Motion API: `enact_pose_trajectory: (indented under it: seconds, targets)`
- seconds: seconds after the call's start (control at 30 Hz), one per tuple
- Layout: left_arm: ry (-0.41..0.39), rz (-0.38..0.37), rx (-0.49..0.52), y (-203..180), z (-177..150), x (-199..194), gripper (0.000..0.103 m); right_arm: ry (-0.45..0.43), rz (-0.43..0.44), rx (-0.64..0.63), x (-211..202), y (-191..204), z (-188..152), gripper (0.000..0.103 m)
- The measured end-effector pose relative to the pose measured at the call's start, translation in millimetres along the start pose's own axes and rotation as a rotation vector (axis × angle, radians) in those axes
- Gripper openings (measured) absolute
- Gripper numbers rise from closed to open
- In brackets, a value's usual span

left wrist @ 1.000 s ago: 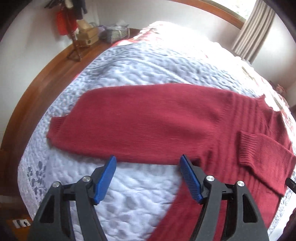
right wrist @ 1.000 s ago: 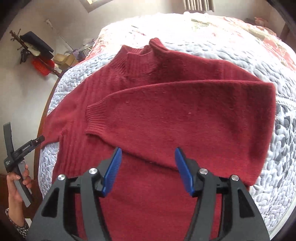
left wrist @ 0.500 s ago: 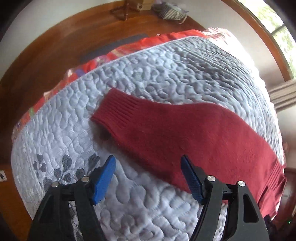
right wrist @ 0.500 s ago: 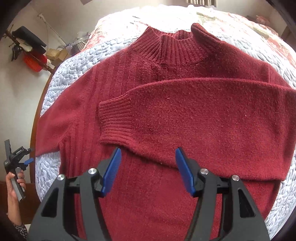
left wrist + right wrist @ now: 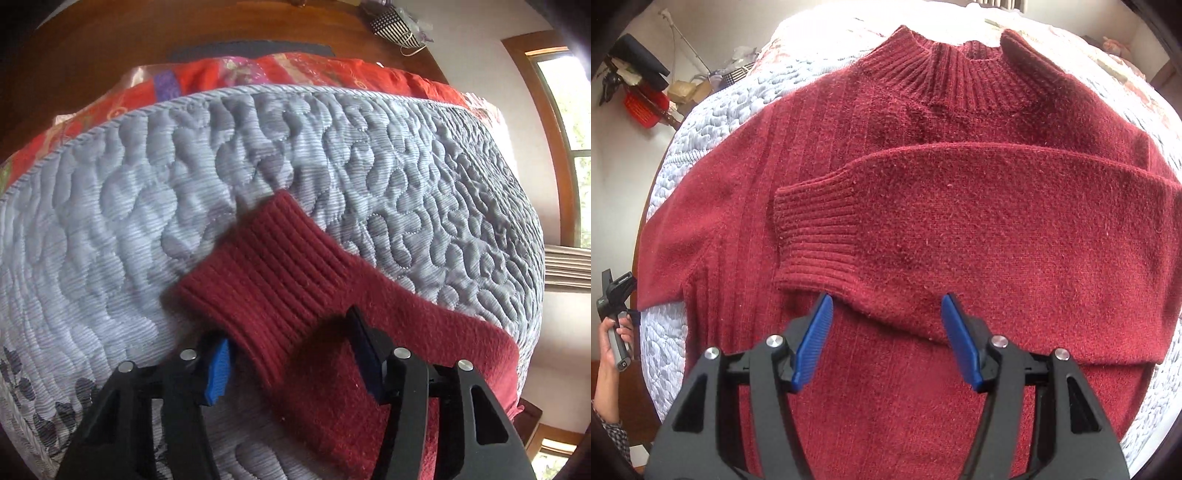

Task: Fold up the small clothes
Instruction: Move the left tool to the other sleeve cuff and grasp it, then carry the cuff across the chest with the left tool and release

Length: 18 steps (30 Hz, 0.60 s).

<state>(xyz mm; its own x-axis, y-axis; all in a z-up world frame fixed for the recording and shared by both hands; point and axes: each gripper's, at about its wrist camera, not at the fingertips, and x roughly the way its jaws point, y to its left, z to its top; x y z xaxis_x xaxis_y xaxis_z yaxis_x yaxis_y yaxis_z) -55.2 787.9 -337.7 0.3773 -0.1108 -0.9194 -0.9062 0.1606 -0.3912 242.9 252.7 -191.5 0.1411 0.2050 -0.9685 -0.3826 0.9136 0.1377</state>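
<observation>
- Since half a second ago, the left gripper has come down onto the outstretched sleeve, so its ribbed cuff now fills the middle of the left wrist view; the right gripper has edged closer to the sweater.
- Left jaws stand spread, one blue pad on the quilt just beside the cuff's edge, the other over the sleeve fabric; nothing is pinched.
- Right jaws are likewise spread, hovering at the lower edge of the folded sleeve, gripping nothing.
- Dark red knit sweater lies flat, front up, on the grey-white quilted bed cover, ribbed mock collar away from the camera, vertical ribs down the body.
- One sleeve is folded across the chest, its cuff near the middle; the other stretches out sideways.
- At the right view's left edge, a hand holds the other tool's grip.
- No readable label or writing on the sweater.
</observation>
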Motion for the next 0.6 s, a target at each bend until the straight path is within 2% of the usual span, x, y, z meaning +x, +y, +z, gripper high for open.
enact_pose_trajectory:
  seconds: [0.03,0.07,0.13,0.23,0.33,0.47,0.6]
  targets:
    - [-0.013,0.006,0.002,-0.5,1.4,-0.2,0.040,0.001,-0.002,0.001,1.2,-0.1,0.3,0.062]
    - [-0.025,0.001,0.007,0.9,2.5,-2.2,0.024,-0.002,-0.004,0.003,2.3,0.1,0.7,0.062]
    - [-0.042,-0.019,0.009,-0.1,4.3,-6.7,0.009,-0.001,0.001,0.011,3.0,-1.7,0.6,0.062]
    - [-0.121,-0.002,0.063,-13.3,1.9,-24.6,0.008,-0.006,0.006,0.015,2.9,-1.9,1.1,0.062]
    - [-0.220,-0.031,0.150,-36.9,-9.2,-53.0,0.008,-0.013,0.008,0.013,-3.5,-5.7,-1.1,0.062]
    - [-0.311,-0.072,0.310,-87.7,-35.7,-88.1,0.008,-0.036,0.004,0.008,-14.8,-9.4,-5.0,0.062]
    - [-0.357,-0.139,0.469,-142.5,-74.0,-114.5,0.008,-0.057,-0.010,0.016,-23.5,-20.3,-9.5,0.063]
